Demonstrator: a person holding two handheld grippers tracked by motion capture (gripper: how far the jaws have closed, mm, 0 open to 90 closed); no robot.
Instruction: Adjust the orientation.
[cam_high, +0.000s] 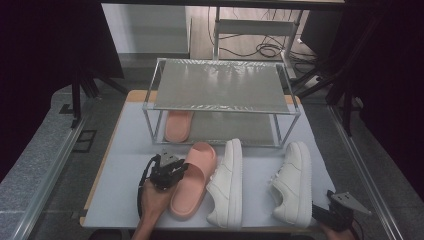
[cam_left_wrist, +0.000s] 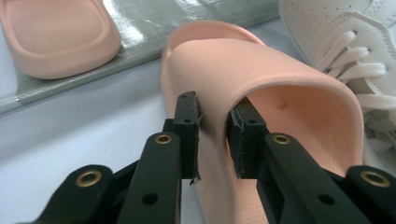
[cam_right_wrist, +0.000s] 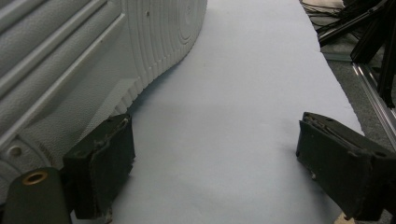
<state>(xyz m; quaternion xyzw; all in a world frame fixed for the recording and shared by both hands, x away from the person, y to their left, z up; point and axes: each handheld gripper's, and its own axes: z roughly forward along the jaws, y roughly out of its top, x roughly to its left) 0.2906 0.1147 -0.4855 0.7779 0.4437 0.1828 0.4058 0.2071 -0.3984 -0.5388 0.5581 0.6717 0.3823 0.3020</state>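
A pink slide (cam_high: 195, 185) lies on the white table (cam_high: 125, 170) in front of a metal two-shelf rack (cam_high: 220, 85). My left gripper (cam_high: 172, 170) is at its left side, held by a hand. In the left gripper view the jaws of the left gripper (cam_left_wrist: 215, 135) are shut on the left edge of the strap of that slide (cam_left_wrist: 261, 65). The matching slide (cam_high: 178, 127) lies on the rack's lower shelf. My right gripper (cam_high: 332, 215) is at the near right corner, open, with nothing between its jaws, beside the heel of a white sneaker (cam_high: 292, 182).
A second white sneaker (cam_high: 227, 185) lies just right of the held slide, almost touching it. The right gripper view shows the right gripper (cam_right_wrist: 215, 172) over bare table (cam_right_wrist: 252, 70), with the sneaker's sole (cam_right_wrist: 70, 60) against its left jaw. Metal rails run along both table sides.
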